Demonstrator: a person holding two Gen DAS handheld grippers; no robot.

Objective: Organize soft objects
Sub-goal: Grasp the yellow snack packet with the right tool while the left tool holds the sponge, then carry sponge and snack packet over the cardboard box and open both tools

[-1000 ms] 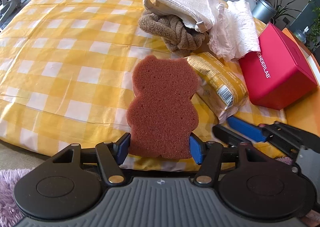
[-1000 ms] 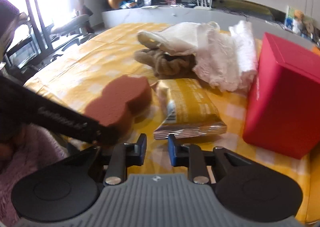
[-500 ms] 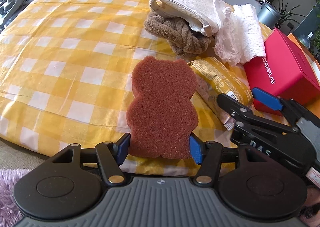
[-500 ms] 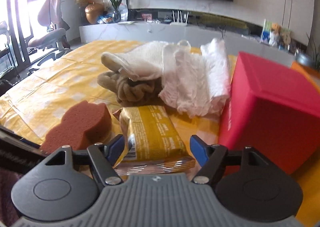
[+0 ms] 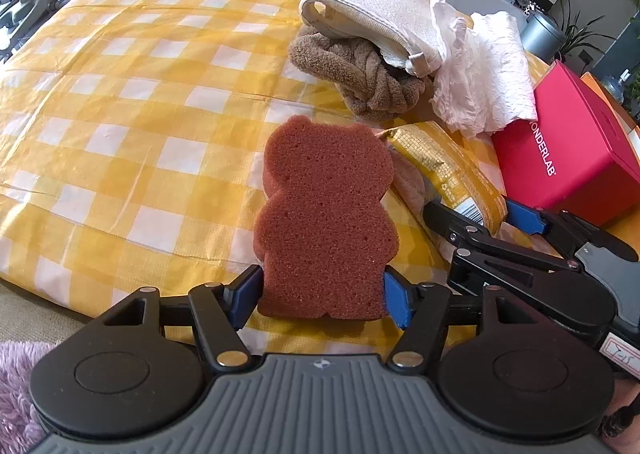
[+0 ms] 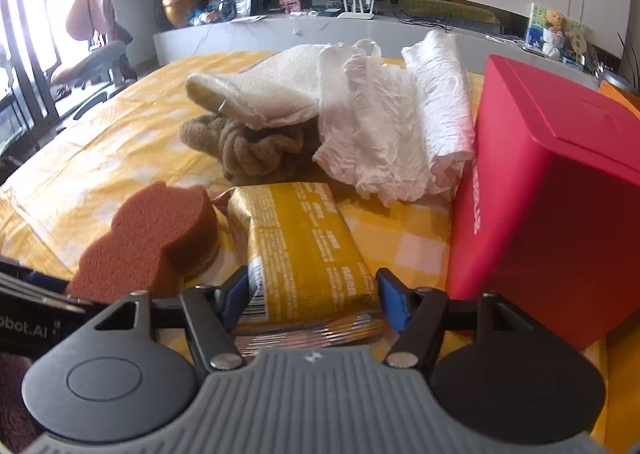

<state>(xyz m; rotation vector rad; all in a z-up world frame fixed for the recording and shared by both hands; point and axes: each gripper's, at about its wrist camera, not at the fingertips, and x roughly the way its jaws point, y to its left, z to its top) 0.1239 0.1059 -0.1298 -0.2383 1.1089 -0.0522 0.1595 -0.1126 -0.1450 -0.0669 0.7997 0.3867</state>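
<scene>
Sponge (image 5: 326,221), bear-shaped, clamped in left tongs (image 5: 323,296); right tongs (image 6: 313,296) spread apart around yellow packet (image 6: 306,250), red box (image 6: 548,209) at 3 o'clock.

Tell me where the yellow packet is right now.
The yellow packet lies on the checked cloth between the bear sponge and red box, straddled by the open right gripper.

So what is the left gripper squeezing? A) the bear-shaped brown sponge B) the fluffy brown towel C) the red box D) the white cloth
A: the left gripper has its blue pads pressed on both sides of the bear-shaped brown sponge, while the right gripper is open around the yellow packet.
</scene>
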